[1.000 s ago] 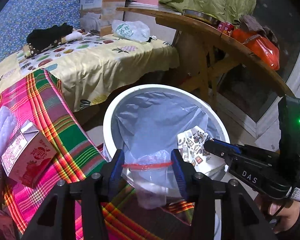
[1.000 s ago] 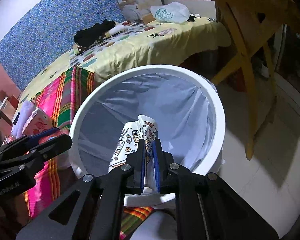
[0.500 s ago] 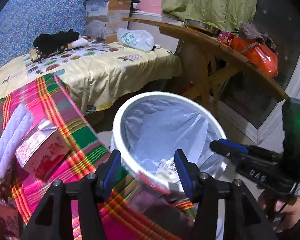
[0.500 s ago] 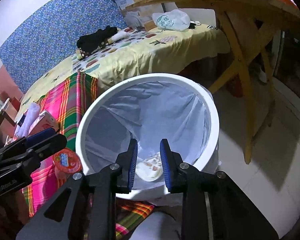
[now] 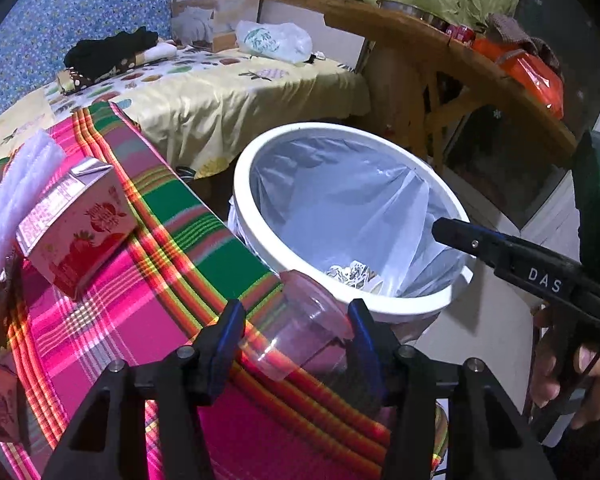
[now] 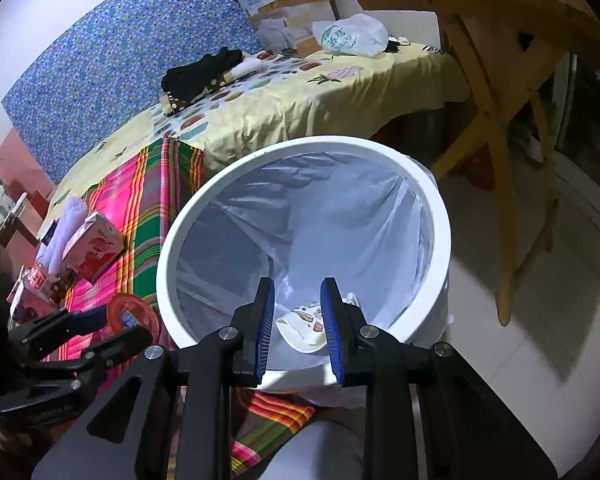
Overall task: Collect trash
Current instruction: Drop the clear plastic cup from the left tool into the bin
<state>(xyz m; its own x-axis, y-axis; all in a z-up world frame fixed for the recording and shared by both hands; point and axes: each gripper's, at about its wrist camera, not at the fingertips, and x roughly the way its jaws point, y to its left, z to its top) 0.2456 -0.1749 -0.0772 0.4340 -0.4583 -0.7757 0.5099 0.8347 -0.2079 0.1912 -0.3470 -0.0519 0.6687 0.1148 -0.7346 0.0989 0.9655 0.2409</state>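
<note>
A white trash bin with a clear liner stands beside the plaid-covered table. A patterned paper cup lies at its bottom, also visible in the left wrist view. My left gripper is shut on a clear plastic cup lying sideways, held over the table edge next to the bin rim. Its red-rimmed lid end shows in the right wrist view. My right gripper is open and empty above the bin's near rim.
A pink strawberry milk carton and a white bubble-wrap roll lie on the plaid cloth. A yellow-covered table holds a plastic bag and black cloth. A wooden table stands at right.
My right gripper opened and the patterned paper cup dropped into the bin. My left gripper, still holding the clear cup, moved back from over the bin to the table edge.
</note>
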